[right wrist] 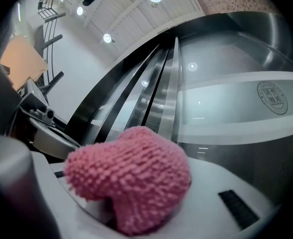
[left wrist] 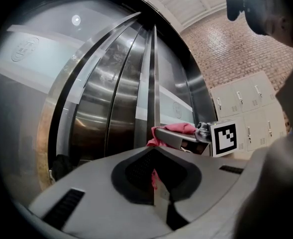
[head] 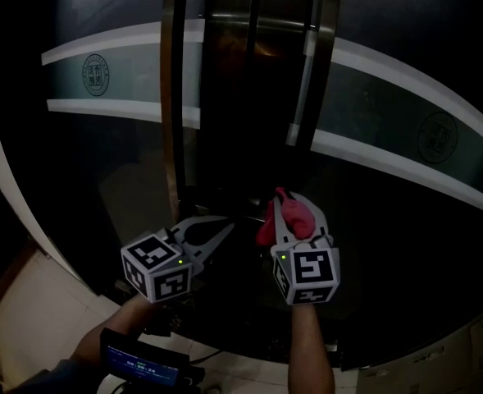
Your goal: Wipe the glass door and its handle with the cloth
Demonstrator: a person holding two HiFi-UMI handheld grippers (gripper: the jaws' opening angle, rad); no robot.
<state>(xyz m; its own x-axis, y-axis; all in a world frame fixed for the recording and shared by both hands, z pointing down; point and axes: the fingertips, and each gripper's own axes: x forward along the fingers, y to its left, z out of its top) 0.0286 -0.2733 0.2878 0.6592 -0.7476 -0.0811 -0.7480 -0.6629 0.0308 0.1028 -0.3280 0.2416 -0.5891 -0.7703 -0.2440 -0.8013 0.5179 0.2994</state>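
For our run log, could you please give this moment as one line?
right gripper: shut on pink cloth | left gripper: shut | both facing glass door

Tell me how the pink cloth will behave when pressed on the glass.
The pink cloth looks soft and floppy: it bulges in a rounded wad from the right tool. Probably light: mostly fluff. Its nubby pile should squash and drag on the glass door, not slide freely.

pink nubbly cloth (right wrist: 131, 178); dark glass door (head: 405, 228) crossed by pale frosted bands (head: 118, 48); black-and-white square markers (head: 308, 271) on the white right gripper (head: 297, 210).
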